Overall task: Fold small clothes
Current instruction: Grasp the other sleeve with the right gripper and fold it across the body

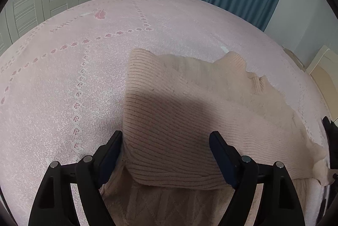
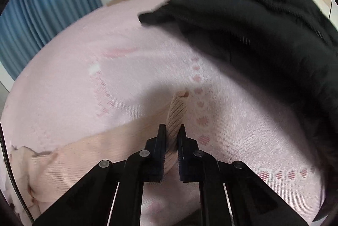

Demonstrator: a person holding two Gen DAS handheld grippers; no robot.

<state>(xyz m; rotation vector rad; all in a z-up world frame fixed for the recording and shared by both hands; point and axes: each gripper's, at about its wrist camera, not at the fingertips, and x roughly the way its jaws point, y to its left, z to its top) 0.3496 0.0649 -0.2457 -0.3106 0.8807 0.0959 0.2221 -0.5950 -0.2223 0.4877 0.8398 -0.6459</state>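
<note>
Midway by my reckoning — the beige knit sweater [image 1: 179, 112] lies part-folded on the pink bed [image 1: 63, 78], my right gripper [image 2: 171, 131] clamped on its ribbed edge, left gripper [image 1: 165, 139] jaws apart over the fold.

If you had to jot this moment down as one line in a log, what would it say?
left gripper: open over folded beige ribbed knit sweater | right gripper: shut on its sleeve cuff | surface: pink patterned bedspread | nearby: black padded jacket
</note>
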